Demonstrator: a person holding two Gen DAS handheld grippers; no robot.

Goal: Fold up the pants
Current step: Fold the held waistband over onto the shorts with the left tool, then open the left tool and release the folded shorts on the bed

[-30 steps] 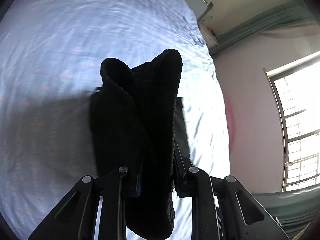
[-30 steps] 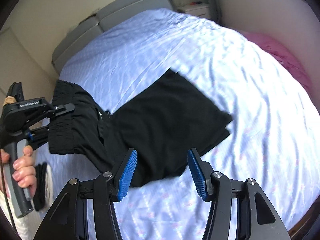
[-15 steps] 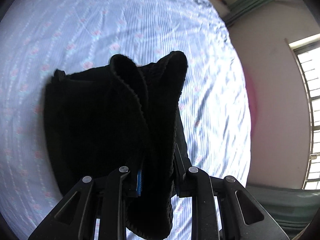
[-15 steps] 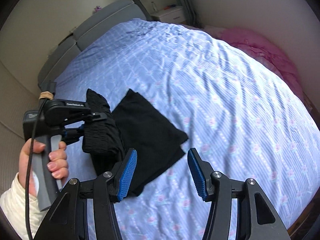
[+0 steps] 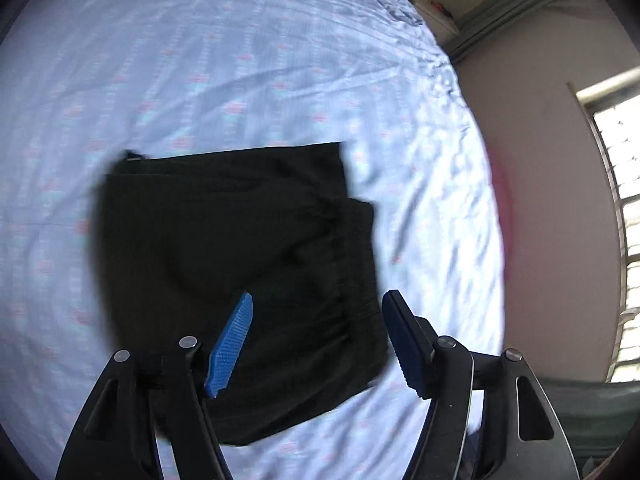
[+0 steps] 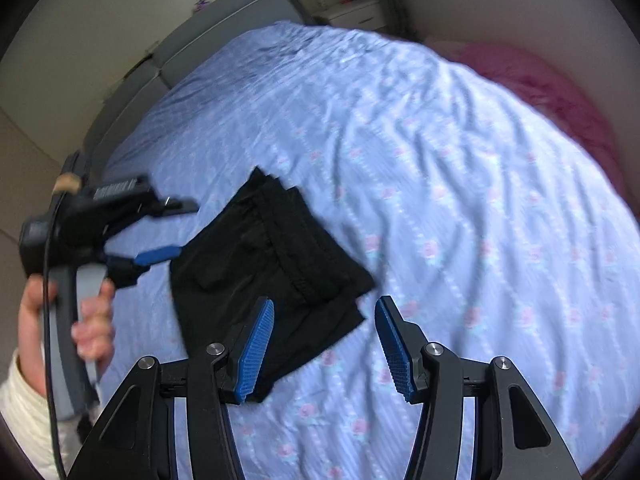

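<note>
The black pants (image 5: 240,240) lie folded into a compact rectangle on the bed, the gathered waistband on top at the right side. They also show in the right wrist view (image 6: 264,264). My left gripper (image 5: 320,340) is open and empty, hovering above the near edge of the pants; it also shows in the right wrist view (image 6: 176,232) at the left of the pants. My right gripper (image 6: 324,348) is open and empty, above the bed just in front of the pants.
The bed has a light blue flowered sheet (image 6: 440,200). A grey headboard (image 6: 224,28) and a white nightstand (image 6: 352,12) stand at the far end. A pink blanket (image 6: 560,92) lies off the right edge. A window (image 5: 620,220) is at the right.
My left gripper opened and let go of the bunched waistband; the pants now lie folded flat on the bed. Both grippers have pulled back from the pants.
</note>
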